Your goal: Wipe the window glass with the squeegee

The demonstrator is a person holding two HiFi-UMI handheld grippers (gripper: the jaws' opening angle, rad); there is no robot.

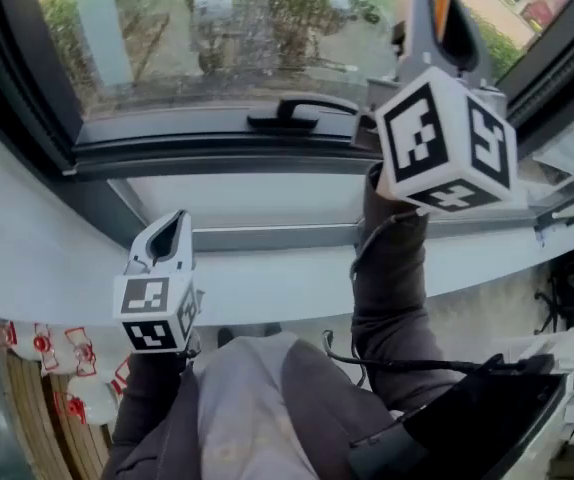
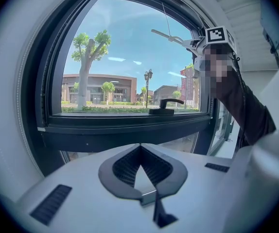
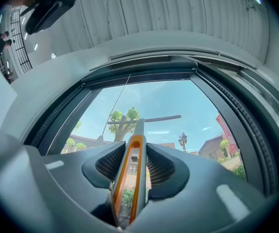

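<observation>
We hold the squeegee (image 3: 138, 127) in our right gripper (image 3: 135, 145), jaws clamped tight on its grey-and-orange handle. It is raised high, and its blade lies across the window glass (image 3: 178, 98) near the top of the pane. From the head view that gripper (image 1: 439, 23) reaches up past the black window handle (image 1: 297, 115). Our left gripper (image 2: 140, 149) hangs low before the sill (image 1: 267, 288), well apart from the other, its jaws closed tip to tip on nothing.
</observation>
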